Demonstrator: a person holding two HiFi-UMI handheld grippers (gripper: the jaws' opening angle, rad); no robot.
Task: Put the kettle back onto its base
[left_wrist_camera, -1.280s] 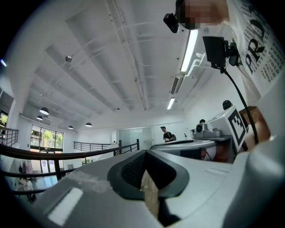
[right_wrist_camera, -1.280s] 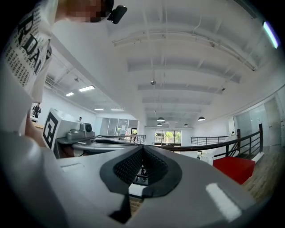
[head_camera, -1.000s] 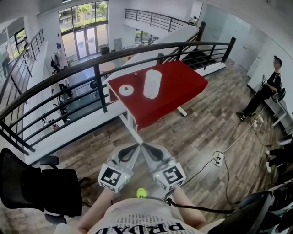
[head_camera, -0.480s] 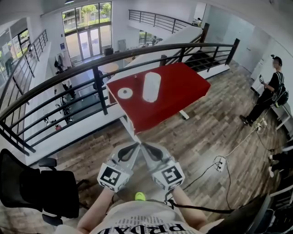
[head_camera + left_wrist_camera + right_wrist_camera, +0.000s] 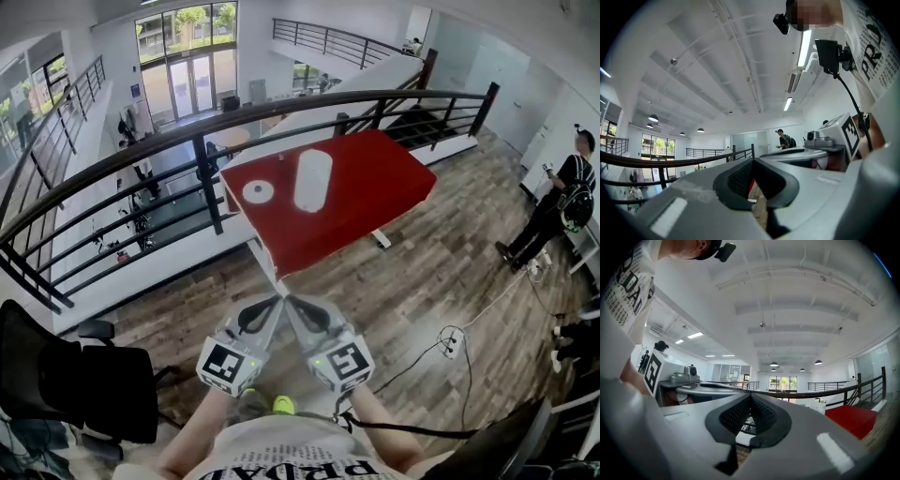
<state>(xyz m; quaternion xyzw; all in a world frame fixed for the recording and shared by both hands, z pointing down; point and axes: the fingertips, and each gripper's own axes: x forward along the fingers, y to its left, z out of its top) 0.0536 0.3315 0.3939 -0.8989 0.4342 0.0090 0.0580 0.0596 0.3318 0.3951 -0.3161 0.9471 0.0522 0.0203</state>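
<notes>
A white kettle (image 5: 312, 180) stands on the red table (image 5: 375, 187) beyond the railing, with its round white base (image 5: 258, 192) just to its left and apart from it. My left gripper (image 5: 278, 299) and right gripper (image 5: 290, 299) are held side by side low in the head view, well short of the table, tips almost touching. Both are shut with nothing in them. The left gripper view shows its jaws (image 5: 752, 161) closed at the tip. The right gripper view shows the same (image 5: 751, 397), with the red table (image 5: 851, 420) at its right edge.
A black railing (image 5: 202, 178) runs across behind the table, over a drop to the lower floor. A black office chair (image 5: 75, 384) stands at the lower left. A person (image 5: 562, 202) stands far right. A power strip with cable (image 5: 453, 345) lies on the wood floor.
The table with the kettle has drawn slightly nearer in the head view. Both grippers stay together and shut. The person at the right has gone from sitting to standing.
</notes>
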